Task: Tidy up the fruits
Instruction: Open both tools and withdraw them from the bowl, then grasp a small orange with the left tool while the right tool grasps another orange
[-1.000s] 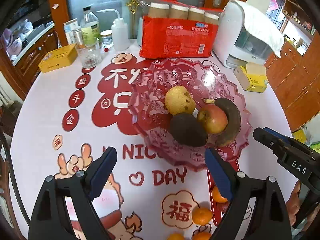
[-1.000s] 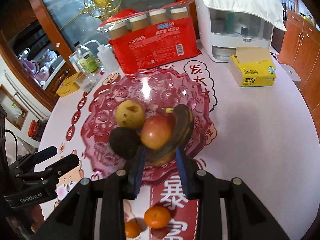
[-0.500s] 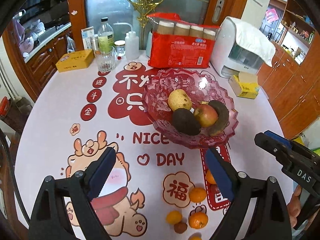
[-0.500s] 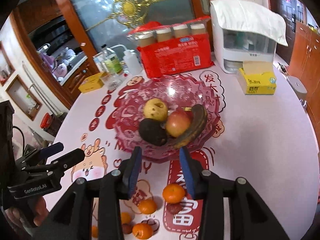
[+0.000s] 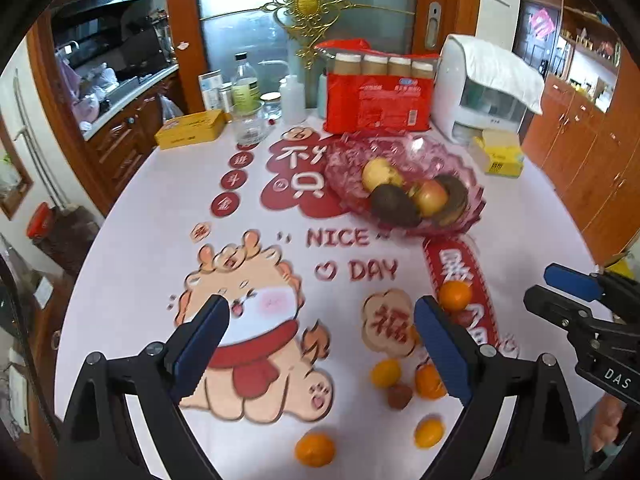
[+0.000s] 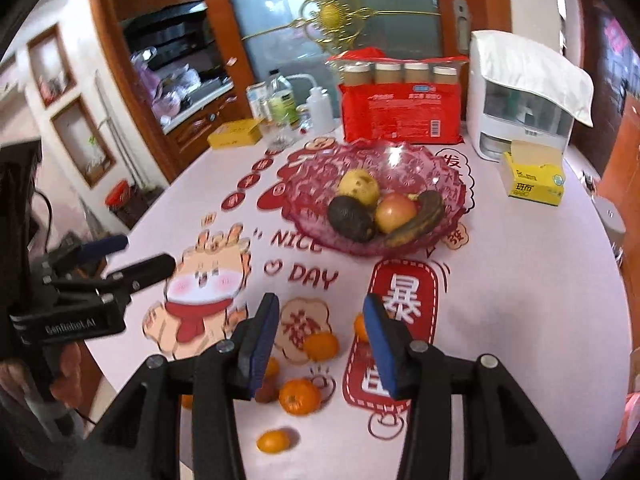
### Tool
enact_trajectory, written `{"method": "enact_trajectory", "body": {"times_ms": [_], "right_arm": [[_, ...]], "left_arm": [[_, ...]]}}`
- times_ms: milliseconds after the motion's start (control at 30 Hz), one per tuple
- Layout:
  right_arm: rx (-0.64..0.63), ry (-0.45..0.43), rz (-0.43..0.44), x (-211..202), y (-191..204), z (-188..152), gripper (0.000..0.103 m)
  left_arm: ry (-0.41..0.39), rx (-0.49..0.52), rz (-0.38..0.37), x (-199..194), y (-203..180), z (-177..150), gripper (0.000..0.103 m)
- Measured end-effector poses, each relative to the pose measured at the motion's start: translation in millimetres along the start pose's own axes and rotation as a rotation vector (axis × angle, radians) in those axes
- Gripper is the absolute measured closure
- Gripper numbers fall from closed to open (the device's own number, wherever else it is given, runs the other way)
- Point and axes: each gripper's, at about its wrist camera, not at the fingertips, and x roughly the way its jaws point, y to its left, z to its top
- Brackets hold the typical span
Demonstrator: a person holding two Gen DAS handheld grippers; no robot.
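Both views have drawn back from the pink glass bowl (image 6: 452,208) since a second ago; it then filled the middle of each picture and now sits smaller and farther up the surface (image 6: 520,288), with the scattered small oranges newly in sight on the near side of it; the bowl's contents lie as before.

The left gripper (image 5: 320,344) points steeply down at the surface on the near side of the bowl, over the cartoon print; its jaws stand wide apart and grip nothing; the right gripper (image 6: 320,338), on the near side of the bowl, tilts down likewise; its jaws, nearly together a second ago, are opening, with nothing between them but the surface below; a hand (image 6: 64,364) shows under the left gripper's body at the picture's edge.

In the bowl rest a yellow pear (image 6: 359,187), a dark avocado (image 6: 351,218), a red apple (image 6: 396,213) and a browned banana (image 6: 420,220), all touching one another; on the near side of the bowl several oranges lie loose, one (image 6: 321,346) just beside the red banner print, another (image 6: 300,397) nearer still, and a small one (image 6: 274,441) nearest the camera; a small dark fruit (image 5: 399,396) sits among them.
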Motion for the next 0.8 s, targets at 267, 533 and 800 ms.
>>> {"method": "enact_trajectory", "body": {"times_ms": [267,533,800], "right_arm": [[-0.111,0.082,0.037,19,25,-59,0.059],[-0.167,0.192,0.087,45,36,-106,0.059],[-0.131,0.276,0.149,63,38,-132,0.059]], "left_arm": [[0.094,-0.024,0.019,17,11,-67,0.01],[0.208,-0.06,0.045,46,19,-118,0.01],[0.273,-0.09,0.04,64,20,-142,0.01]]}}
